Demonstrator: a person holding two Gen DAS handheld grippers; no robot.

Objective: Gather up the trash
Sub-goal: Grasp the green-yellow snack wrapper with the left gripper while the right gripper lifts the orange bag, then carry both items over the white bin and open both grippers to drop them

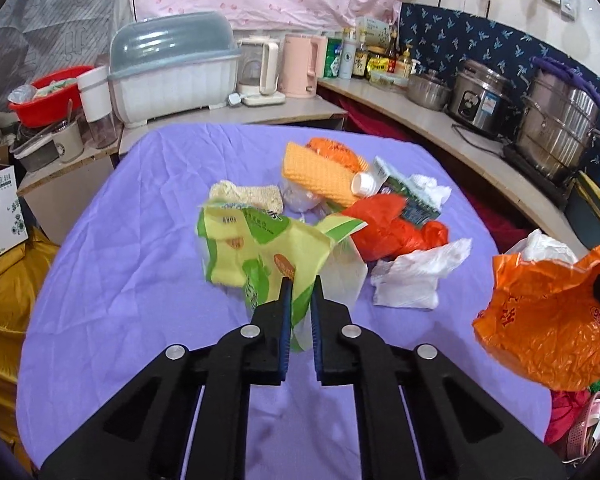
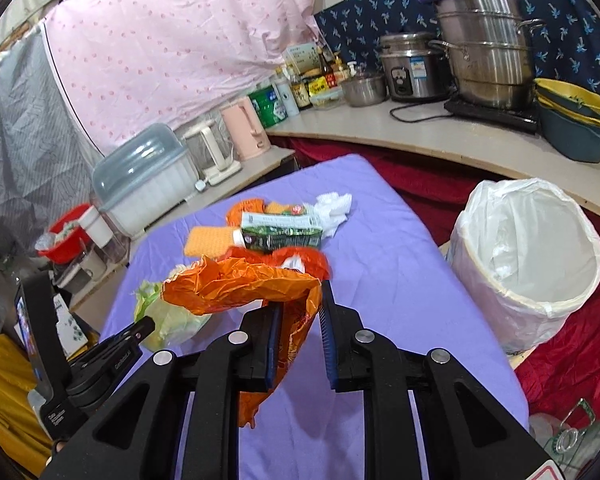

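Looking along the left wrist camera first, we saw the left tongs (image 1: 300, 280) pressed together on one yellow-and-green plastic wrapper (image 1: 256, 252), its lower edge pinched between the blue pads and the rest flaring up and to the left of the tips. Its print was too blurred for us to read. Beyond the tips, on the purple tablecloth (image 1: 120, 240), we counted one red plastic bag (image 1: 384, 228), one white crumpled tissue (image 1: 416, 276) just right of the tips, one yellow sponge cloth (image 1: 320, 176), one beige scrub pad (image 1: 248, 194) and one dark green tube (image 1: 404, 196) with a white cap. Far to the right hung one orange plastic bag (image 1: 548, 316); we made out red letters on it, seemingly upside down, but could not read them with confidence.

Turning to the right wrist camera, we found the right tongs (image 2: 300, 300) pinching that orange plastic bag (image 2: 252, 284), which draped over and between the pads. Well to the right of the tips stood one white-lined trash bin (image 2: 528, 248), mouth open. Ahead of the tips lay the green tube (image 2: 280, 234), its lettering illegible, and one white tissue (image 2: 334, 208) beyond it. The left tongs (image 2: 144, 328) showed low on the left, touching the yellow-green wrapper (image 2: 172, 316).
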